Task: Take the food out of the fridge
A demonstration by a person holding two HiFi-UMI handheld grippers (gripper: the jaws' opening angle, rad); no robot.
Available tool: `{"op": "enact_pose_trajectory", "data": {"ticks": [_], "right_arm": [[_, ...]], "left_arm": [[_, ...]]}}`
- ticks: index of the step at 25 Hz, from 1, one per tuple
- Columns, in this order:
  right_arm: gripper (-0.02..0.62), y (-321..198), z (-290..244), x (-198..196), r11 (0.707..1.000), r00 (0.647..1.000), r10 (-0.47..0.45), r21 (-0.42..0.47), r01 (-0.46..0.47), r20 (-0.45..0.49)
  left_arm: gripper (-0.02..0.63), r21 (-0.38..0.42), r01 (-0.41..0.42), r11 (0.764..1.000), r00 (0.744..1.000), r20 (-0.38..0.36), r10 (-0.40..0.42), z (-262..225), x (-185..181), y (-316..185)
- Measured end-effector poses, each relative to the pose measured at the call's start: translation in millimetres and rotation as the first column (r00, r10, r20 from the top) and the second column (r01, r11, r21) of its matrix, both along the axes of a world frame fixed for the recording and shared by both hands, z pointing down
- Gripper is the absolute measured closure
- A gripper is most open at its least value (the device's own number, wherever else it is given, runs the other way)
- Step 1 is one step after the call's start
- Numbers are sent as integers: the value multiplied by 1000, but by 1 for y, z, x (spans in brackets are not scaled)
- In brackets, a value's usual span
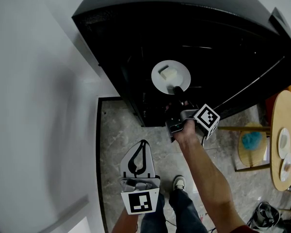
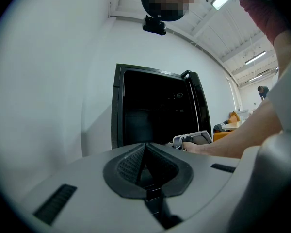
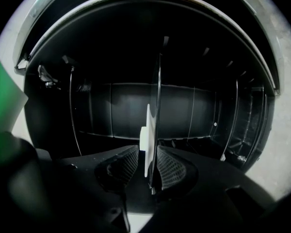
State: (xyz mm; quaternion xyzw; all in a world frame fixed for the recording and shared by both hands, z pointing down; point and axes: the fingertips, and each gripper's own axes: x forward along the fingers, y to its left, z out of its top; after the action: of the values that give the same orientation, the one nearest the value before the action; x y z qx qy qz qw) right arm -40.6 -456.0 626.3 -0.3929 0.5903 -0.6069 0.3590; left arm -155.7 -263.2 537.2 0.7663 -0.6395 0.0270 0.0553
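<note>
A white plate (image 1: 170,76) carrying a pale block of food (image 1: 168,74) hangs in front of the open black fridge (image 1: 136,42). My right gripper (image 1: 177,90) is shut on the plate's near rim. In the right gripper view the plate (image 3: 158,96) stands edge-on between the jaws of my right gripper (image 3: 153,152), the food (image 3: 142,139) on its left face, the dark fridge interior (image 3: 106,106) behind. My left gripper (image 1: 143,142) stays low over the floor, shut and holding nothing. In its own view the left gripper (image 2: 144,147) faces the fridge (image 2: 155,110).
A white wall runs along the left of the fridge. A round wooden table (image 1: 281,130) with small dishes stands at the right, a yellow stool (image 1: 252,142) beside it. The person's shoe (image 1: 179,182) is on the marbled floor. Wire shelves line the fridge.
</note>
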Motion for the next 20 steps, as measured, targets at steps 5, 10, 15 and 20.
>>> {"op": "enact_pose_trajectory", "data": {"ticks": [5,10,15,20], "right_arm": [[463,0,3,1,1000,1000,5,-10,-4,15],[470,1,4,0,1000,1000,8,-18,-7,24],[499,1,4,1,1000,1000,11,-24,-11,24],[532,2,3,2,999,999,18,-28,-18,27]], "left_arm": [[592,-5,2,1000,1000,2,-2,2,-1,1],[592,-5,2,1000,1000,2,-2,1,0,1],[592,0,4,1000,1000,0,-4,0,-1,1],[592,-2,1,1000,1000,4,-1,0,0,3]]}}
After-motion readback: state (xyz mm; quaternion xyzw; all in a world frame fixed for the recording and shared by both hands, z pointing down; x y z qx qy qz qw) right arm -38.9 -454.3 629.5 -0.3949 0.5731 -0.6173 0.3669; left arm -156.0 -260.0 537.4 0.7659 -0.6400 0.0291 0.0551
